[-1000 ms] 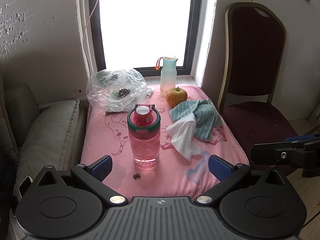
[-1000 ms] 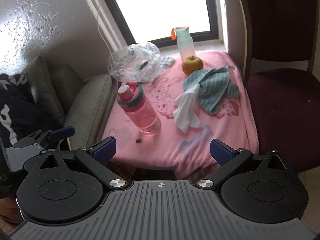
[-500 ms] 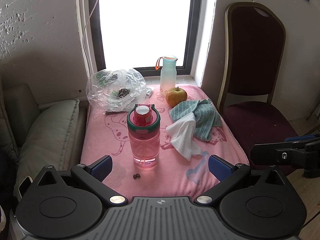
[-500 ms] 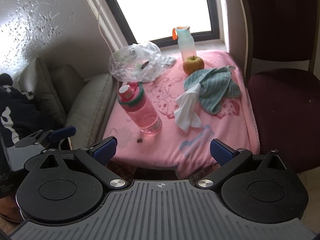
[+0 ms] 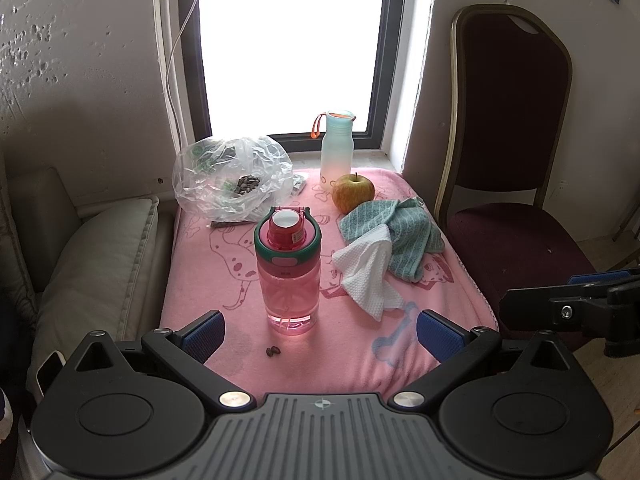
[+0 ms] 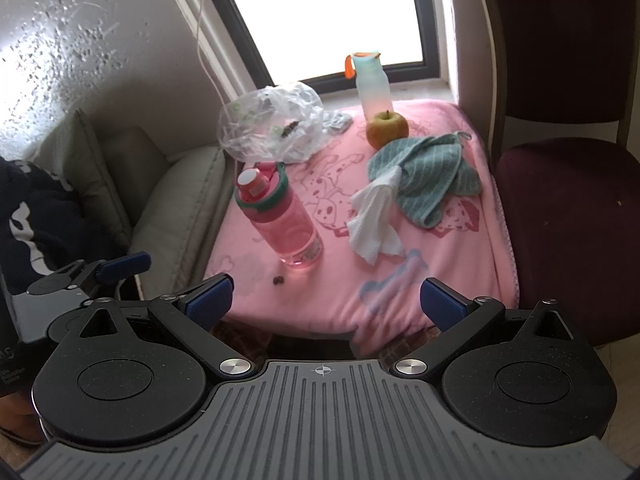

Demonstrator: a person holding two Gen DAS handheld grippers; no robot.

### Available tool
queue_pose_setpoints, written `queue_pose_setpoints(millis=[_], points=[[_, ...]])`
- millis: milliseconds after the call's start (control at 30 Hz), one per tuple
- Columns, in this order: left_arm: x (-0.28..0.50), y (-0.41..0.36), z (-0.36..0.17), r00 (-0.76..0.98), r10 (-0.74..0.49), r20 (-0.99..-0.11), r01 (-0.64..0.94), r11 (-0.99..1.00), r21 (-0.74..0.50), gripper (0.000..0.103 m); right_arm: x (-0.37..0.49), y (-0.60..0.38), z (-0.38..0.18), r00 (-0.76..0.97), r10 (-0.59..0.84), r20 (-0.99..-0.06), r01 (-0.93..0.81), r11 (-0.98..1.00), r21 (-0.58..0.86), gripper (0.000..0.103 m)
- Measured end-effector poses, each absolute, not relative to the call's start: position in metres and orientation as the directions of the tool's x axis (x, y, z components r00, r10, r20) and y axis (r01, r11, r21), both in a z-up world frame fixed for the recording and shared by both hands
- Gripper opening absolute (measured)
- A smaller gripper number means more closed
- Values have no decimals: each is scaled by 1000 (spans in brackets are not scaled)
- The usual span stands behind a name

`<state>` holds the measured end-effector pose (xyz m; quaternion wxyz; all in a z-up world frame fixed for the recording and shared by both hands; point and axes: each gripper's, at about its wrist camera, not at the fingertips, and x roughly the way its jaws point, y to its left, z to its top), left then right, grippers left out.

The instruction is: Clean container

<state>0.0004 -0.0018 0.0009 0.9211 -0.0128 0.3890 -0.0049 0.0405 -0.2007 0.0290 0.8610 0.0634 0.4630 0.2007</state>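
Pink bottle [image 5: 288,268] stands upright on the pink-covered worktop [image 5: 432,360], long axis vertical, lid on. It sits dead ahead of the left tongs [image 5: 320,330], between the two spread fingers' line and just beyond the tips. Left tongs released, empty. Right tongs [image 6: 326,300] also released, empty, set further back off the worktop edge; bottle lies ahead-left of them. Left is nearer, likely the grasping side. White cloth [image 5: 368,276] lies just right of the bottle, closer to the right tongs.
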Motion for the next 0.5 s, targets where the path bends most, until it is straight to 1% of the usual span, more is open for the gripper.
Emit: queue_pose_setpoints(millis=[500], points=[[1,-1,1,696,-21,-717,-1,1000,-31,102,41,-200,29,488,405,-773,-289,911,294,103]])
